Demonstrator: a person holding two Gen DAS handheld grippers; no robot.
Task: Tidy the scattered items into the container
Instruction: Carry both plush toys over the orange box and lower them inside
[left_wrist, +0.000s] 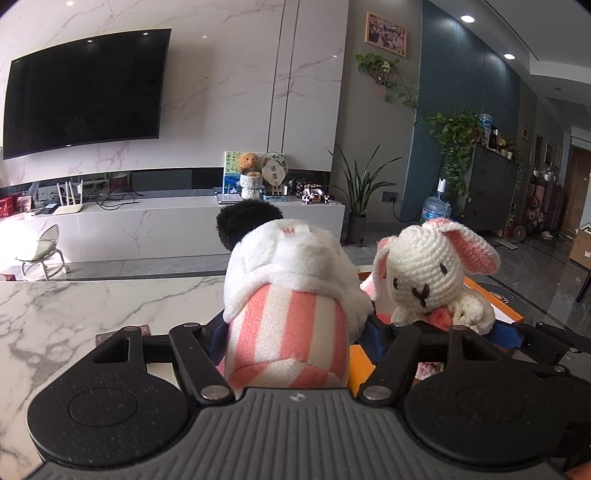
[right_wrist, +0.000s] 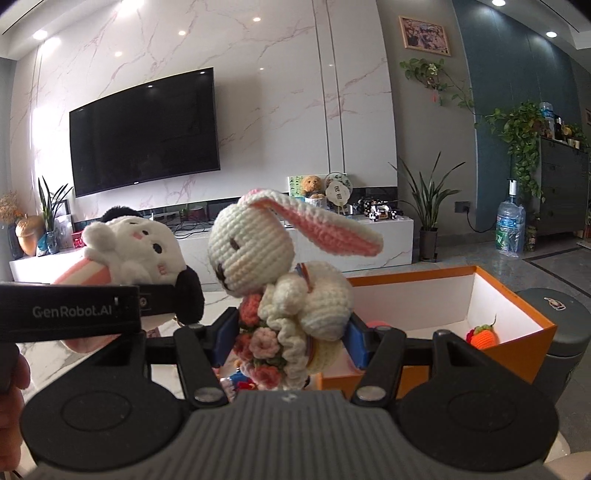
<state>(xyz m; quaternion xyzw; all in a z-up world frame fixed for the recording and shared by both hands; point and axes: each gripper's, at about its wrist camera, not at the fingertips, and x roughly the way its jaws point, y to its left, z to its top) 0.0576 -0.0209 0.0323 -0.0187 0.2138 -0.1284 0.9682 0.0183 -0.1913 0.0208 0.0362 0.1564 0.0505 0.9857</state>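
Gripping a plush panda in a pink-and-white striped outfit (left_wrist: 291, 295), the left gripper (left_wrist: 291, 332) has its jaws closed around the toy's striped body, with the head and black ear pointing away from the camera, above the white marble table (left_wrist: 92, 306). To its right, the right gripper (right_wrist: 291, 339) is clamped on a crocheted white bunny (right_wrist: 280, 280) at its flower-trimmed middle; the bunny stands upright, face turned left toward the panda, one long pink-lined ear stretched out to the right. Both toys are lifted clear of the table and sit close beside each other. Farther right, the orange box (right_wrist: 517, 347) lies open, its white interior holding a small crocheted orange fruit (right_wrist: 482, 334). The box sits just ahead and to the right of the right gripper, so that hand is judged the nearer one; the bunny needs only a short carry rightward over the near wall. The panda would have to cross behind it.
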